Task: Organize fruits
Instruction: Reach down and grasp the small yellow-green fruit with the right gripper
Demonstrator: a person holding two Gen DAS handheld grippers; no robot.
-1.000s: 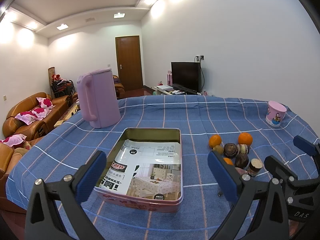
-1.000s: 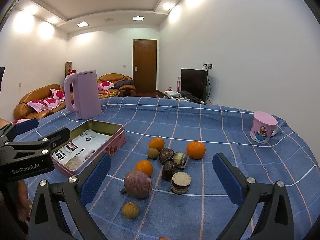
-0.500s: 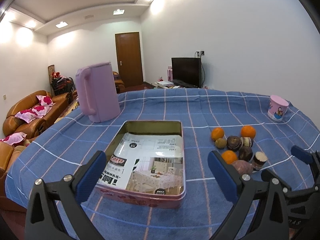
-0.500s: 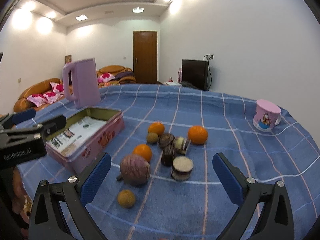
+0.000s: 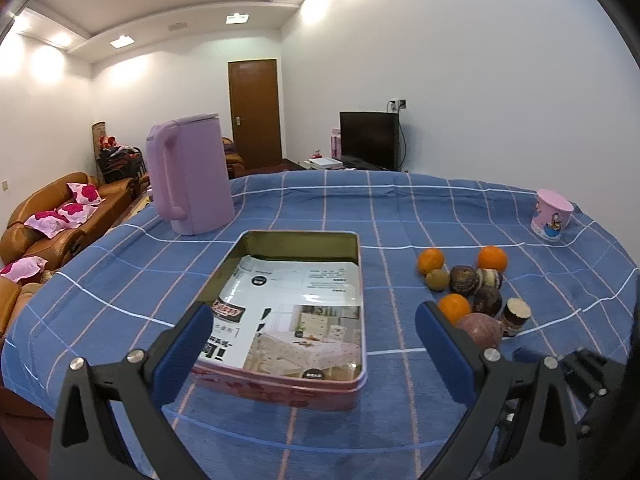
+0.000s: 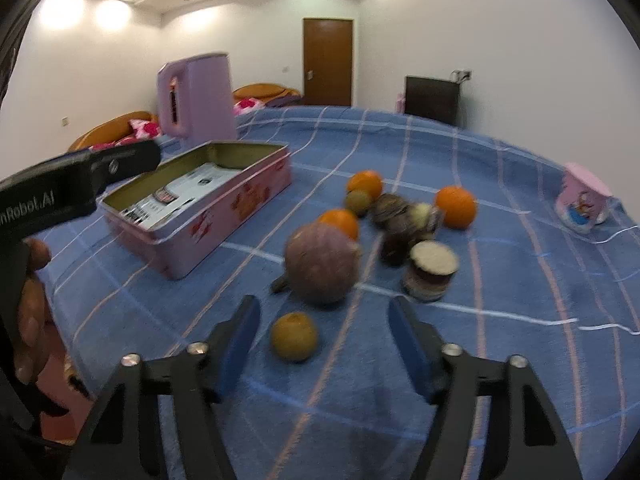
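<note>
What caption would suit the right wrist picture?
Right gripper, jaws closing, nears a small yellow fruit beside the tin.

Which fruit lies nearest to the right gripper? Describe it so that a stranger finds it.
Find the pink tin on the blue cloth, then the fruit pile to its right. In front of the big purple fruit lies a small brownish-yellow fruit, alone, closest to the closing right gripper.
</note>
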